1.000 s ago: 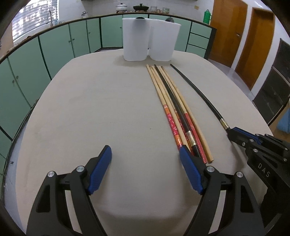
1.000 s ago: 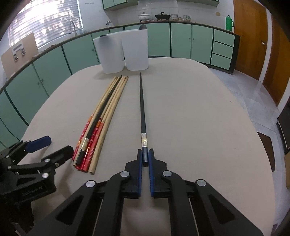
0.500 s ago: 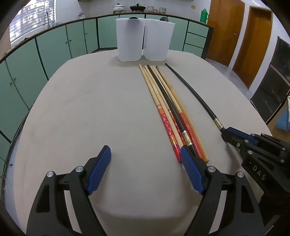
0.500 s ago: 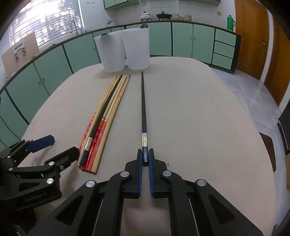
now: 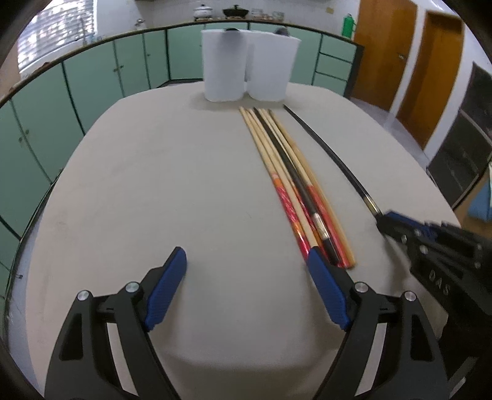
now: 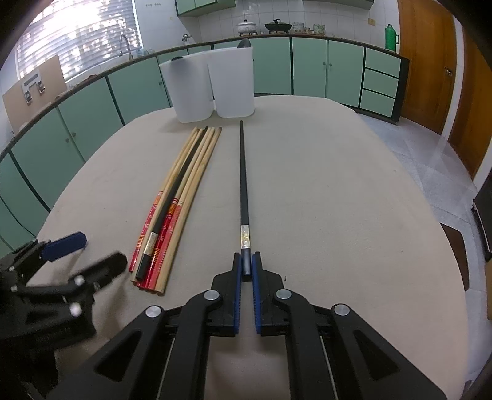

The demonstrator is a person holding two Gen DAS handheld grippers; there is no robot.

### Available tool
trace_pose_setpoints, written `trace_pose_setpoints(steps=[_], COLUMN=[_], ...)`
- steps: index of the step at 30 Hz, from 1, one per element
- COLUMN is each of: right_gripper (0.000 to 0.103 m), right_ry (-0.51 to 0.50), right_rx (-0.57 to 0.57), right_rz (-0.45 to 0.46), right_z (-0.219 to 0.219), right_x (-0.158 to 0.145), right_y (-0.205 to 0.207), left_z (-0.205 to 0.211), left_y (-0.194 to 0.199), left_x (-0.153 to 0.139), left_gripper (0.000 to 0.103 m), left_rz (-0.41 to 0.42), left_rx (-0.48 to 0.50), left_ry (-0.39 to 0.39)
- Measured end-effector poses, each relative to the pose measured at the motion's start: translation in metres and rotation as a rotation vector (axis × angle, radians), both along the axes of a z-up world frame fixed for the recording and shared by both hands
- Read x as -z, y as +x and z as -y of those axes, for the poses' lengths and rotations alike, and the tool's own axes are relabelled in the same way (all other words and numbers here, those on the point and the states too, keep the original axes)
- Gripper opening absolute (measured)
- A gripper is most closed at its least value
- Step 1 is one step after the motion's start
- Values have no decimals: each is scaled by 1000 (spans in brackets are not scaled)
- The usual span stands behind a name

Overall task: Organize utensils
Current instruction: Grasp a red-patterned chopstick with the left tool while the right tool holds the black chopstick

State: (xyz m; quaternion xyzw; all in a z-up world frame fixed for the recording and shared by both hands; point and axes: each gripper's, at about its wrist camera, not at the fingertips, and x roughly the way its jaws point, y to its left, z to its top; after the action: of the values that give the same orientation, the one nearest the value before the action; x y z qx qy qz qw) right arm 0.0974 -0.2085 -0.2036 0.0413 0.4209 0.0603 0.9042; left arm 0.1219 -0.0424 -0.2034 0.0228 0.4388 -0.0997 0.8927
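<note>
Chopstick clamped by right fingers; apparently bare table rightward.

Looks like a home kitchen. Straight out past the fingertips runs a long row of mint-green cabinets under a counter, with a white pot and a dark wok on top against white wall tile. Off to the fingers' left there's a sink tap below a blinded window; to their right, a green thermos and wooden doors.
</note>
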Motion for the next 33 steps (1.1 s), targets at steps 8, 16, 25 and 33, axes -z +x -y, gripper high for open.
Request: trace_pose_setpoints(steps=[8, 16, 25, 33], right_gripper=[7, 7, 8, 7], right_ry=[10, 22, 17, -21], right_rx=[1, 0, -13, -18], right_rz=[-1, -2, -5, -2], right_z=[0, 1, 0, -6], right_x=[1, 1, 1, 2], right_y=[-1, 0, 0, 2], left_z=[6, 9, 1, 7], left_y=[-1, 5, 6, 8], left_x=[1, 4, 2, 1], left_gripper=[79, 78, 59, 18], left_rz=[-2, -1, 15, 25], left_rx=[12, -19, -61, -49], left_ry=[0, 31, 21, 15])
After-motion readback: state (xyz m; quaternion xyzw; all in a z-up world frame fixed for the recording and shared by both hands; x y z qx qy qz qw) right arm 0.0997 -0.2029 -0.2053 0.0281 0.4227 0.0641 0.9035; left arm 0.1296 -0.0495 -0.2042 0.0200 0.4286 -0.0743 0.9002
